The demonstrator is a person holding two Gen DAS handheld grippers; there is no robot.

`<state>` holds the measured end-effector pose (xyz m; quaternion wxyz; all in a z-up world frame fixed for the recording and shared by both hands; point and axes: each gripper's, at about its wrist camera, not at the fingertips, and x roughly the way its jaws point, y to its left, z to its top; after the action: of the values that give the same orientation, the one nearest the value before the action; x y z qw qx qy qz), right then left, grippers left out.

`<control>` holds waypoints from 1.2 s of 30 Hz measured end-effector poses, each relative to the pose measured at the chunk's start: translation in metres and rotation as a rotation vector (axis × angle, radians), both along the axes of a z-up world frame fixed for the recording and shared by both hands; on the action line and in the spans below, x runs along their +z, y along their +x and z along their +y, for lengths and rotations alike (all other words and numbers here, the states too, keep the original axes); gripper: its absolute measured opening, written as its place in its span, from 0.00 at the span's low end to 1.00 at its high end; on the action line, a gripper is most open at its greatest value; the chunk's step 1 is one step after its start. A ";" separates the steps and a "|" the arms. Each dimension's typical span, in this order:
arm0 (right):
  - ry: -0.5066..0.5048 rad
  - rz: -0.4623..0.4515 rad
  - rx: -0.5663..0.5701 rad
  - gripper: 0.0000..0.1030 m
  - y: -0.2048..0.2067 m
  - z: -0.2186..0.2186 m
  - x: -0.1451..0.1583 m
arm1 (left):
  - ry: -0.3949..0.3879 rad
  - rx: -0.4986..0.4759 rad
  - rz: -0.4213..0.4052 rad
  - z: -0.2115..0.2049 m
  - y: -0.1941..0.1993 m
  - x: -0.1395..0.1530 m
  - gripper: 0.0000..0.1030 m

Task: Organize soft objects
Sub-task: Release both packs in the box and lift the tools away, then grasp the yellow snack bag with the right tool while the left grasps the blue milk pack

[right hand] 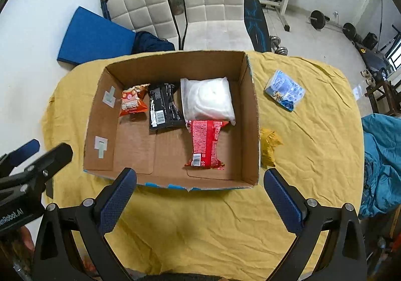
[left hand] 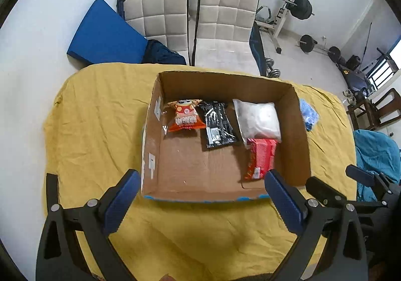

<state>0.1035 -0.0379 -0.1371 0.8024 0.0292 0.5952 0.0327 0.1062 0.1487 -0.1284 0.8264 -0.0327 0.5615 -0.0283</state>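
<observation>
An open cardboard box [left hand: 299, 140] [right hand: 250, 118] stands on a yellow cloth. Inside lie an orange snack bag [left hand: 185, 118] [right hand: 131, 102], a black packet [left hand: 219, 125] [right hand: 163, 108], a white soft pack [left hand: 258, 118] [right hand: 208, 100] and a red packet [left hand: 260, 159] [right hand: 205, 141]. A blue-white packet [right hand: 285, 89] lies on the cloth right of the box, half hidden behind the box wall in the left wrist view [left hand: 308, 115]. My left gripper [left hand: 201, 200] is open and empty before the box's near wall. My right gripper [right hand: 200, 198] is open and empty, beside it on the right.
The yellow cloth [right hand: 313, 143] covers the table, with a bunched fold [right hand: 269, 145] by the box's right wall. Two white chairs [right hand: 213, 5], a blue mat [right hand: 92, 37] and weights stand behind. A teal cloth [right hand: 383, 160] hangs at the right.
</observation>
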 end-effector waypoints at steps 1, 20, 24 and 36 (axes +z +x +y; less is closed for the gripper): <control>0.002 -0.006 0.001 1.00 -0.003 -0.002 0.004 | -0.005 -0.001 -0.001 -0.002 -0.004 0.003 0.99; 0.215 0.264 -0.379 1.00 0.034 -0.196 -0.115 | 0.041 0.010 0.093 -0.074 0.005 -0.052 0.99; 0.345 0.356 -0.461 0.98 0.052 -0.215 -0.170 | 0.065 -0.004 0.150 -0.095 0.027 -0.083 0.99; 0.475 0.443 -0.400 0.43 0.082 -0.191 -0.251 | 0.117 0.006 0.269 -0.122 0.065 -0.139 0.99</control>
<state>0.1853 -0.2286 -0.3879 0.6157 0.3364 0.7126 0.0053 0.1709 0.0265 -0.2673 0.7444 0.0105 0.6676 0.0118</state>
